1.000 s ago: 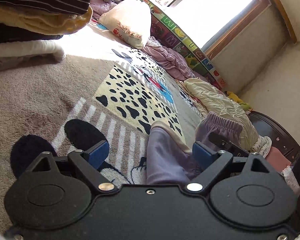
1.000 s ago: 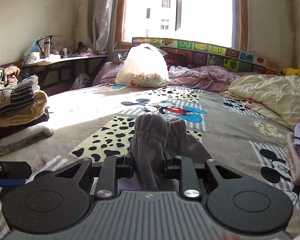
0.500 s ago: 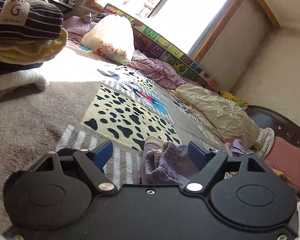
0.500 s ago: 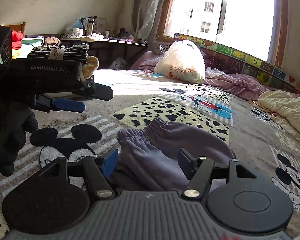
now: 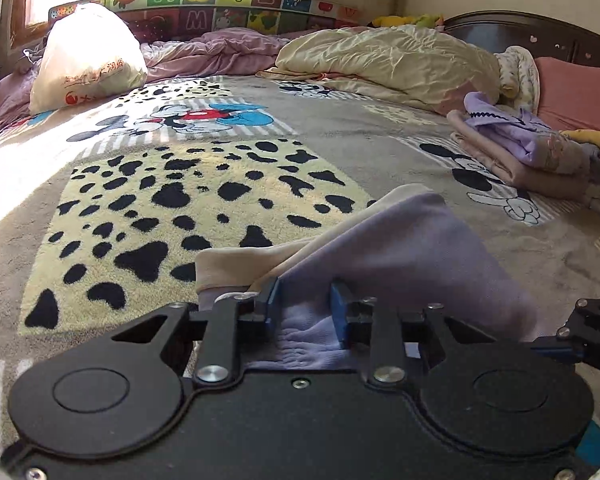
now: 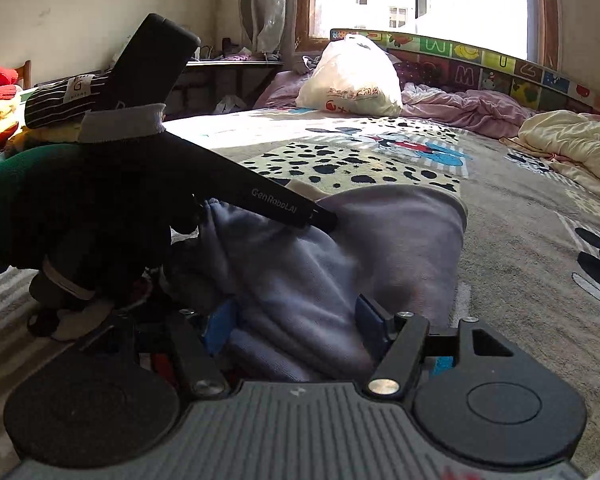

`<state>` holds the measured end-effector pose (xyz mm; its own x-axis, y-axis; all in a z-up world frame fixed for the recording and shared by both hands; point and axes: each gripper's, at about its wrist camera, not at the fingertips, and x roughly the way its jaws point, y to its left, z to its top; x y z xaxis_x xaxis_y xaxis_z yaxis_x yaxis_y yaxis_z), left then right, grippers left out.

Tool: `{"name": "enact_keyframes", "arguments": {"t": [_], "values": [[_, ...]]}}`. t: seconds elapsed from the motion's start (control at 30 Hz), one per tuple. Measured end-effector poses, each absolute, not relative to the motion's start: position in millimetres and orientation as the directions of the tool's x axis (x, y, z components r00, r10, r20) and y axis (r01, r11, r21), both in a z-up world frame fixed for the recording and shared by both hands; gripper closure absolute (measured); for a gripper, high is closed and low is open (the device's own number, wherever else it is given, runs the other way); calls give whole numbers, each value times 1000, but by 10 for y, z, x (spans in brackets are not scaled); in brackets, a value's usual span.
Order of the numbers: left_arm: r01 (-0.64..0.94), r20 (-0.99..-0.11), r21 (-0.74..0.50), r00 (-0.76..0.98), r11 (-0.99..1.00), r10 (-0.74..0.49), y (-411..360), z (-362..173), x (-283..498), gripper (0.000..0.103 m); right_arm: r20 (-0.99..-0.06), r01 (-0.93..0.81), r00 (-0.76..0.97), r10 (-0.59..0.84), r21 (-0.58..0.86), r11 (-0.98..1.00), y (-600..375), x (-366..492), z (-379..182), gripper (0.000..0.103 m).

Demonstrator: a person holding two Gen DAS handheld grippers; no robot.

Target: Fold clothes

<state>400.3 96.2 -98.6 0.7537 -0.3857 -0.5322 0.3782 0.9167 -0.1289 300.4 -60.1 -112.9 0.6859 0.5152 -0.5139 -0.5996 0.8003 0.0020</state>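
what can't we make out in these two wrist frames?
- Near end of the purple pants: left wrist view, hidden under the left hand-held gripper.
- Right hand-held gripper grip: right wrist view, cloth fills the gap, pad contact unclear.
- Clothes stack: right wrist view, mostly behind the gloved hand.
- Bag print: too small to read.

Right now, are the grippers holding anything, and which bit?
The left gripper pinches the purple pants at a bunched near edge. The right gripper is open around them.
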Motion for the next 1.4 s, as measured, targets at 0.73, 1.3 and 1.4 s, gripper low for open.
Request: {"name": "enact_keyframes", "arguments": {"t": [0.73,1.3,1.4], "values": [[324,-539,52,805,945,-247,931,-1111,3290,48,-575,-353,592,564,444,823,-1018,4496,-1047,42],[5,-497,-687,726,727,-475,1767,-1134,3365,34,-479,-166,639,603,679,715,-1713,3648,-1278,26],[-20,-476,-735,727,678,-494,1766,-1153,3372,30,-419,-138,666,617,744,654,-1684,3448,-1407,26]]}}
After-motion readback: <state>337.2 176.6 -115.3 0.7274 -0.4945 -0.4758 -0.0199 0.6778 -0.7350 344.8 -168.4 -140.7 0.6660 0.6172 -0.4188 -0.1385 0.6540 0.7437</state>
